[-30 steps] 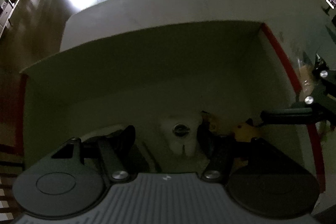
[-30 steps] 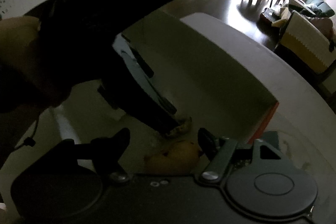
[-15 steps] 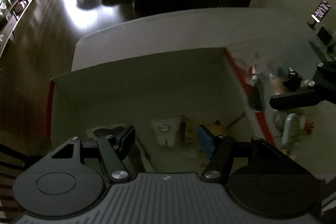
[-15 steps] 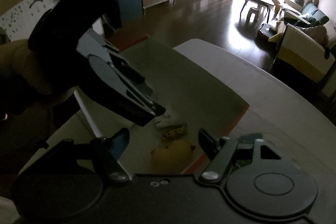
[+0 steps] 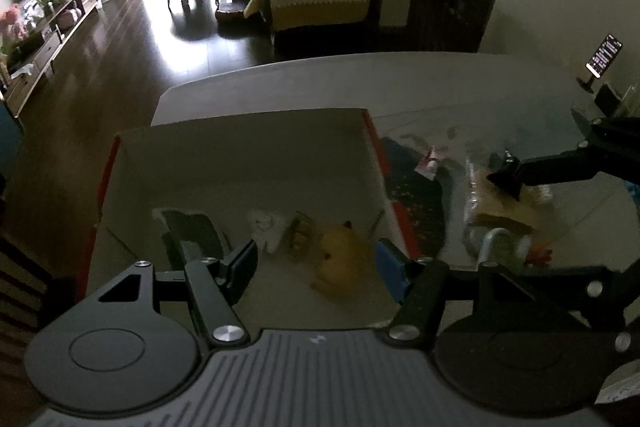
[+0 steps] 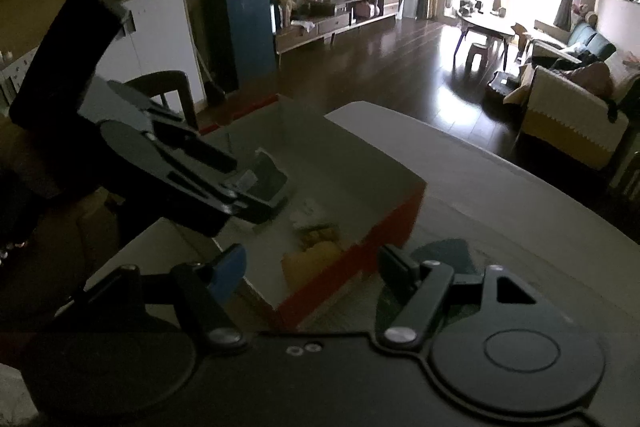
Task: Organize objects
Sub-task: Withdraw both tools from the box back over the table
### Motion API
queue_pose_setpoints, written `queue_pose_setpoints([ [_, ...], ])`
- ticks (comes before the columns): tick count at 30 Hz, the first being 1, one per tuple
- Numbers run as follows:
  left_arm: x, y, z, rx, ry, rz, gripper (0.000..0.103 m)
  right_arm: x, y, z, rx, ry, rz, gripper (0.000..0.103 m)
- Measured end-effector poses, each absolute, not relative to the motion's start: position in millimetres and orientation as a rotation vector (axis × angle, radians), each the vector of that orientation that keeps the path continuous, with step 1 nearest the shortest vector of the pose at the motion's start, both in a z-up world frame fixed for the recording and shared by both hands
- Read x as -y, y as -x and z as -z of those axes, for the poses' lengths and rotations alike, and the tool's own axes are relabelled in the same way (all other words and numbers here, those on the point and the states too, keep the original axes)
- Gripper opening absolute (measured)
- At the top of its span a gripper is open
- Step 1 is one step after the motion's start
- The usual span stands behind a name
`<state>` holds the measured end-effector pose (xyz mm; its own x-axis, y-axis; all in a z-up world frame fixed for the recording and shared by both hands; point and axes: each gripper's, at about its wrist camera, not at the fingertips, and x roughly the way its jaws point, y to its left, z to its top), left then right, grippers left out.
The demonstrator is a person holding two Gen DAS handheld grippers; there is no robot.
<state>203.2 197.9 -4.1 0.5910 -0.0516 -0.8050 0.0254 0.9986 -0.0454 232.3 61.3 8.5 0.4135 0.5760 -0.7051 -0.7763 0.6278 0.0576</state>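
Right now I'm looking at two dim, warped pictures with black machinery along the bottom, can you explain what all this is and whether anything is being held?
Each picture comes from a wide-angle camera mounted on handheld tongs; a person carries one pair in each hand. The black parts at the bottom are the tongs themselves.

The left view looks over the left tongs into a box with red edges on a pale table. Inside lie a yellow toy, a small white toy and a small brownish thing I can't identify. Right of the box sit more blurry items, with the other tongs reaching over them.

The right view looks over the right tongs at the same box from its corner.

Both pairs are open, holding nothing.
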Motion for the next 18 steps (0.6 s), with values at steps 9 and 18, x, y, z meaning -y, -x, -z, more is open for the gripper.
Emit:
queue_pose_setpoints([
  [9, -151.3, -170.0, -3.2, -0.879, 0.06, 0.024, 0.069, -1.0, -216.2, -10.7, -0.724, 0.29, -0.815, 0.075],
  [18, -98.4, -157.4, 11.6, -0.857, 0.086, 0.063, 0.07, 59.0, -210.5, 3.7, -0.74, 0.259, -0.716, 0.076],
])
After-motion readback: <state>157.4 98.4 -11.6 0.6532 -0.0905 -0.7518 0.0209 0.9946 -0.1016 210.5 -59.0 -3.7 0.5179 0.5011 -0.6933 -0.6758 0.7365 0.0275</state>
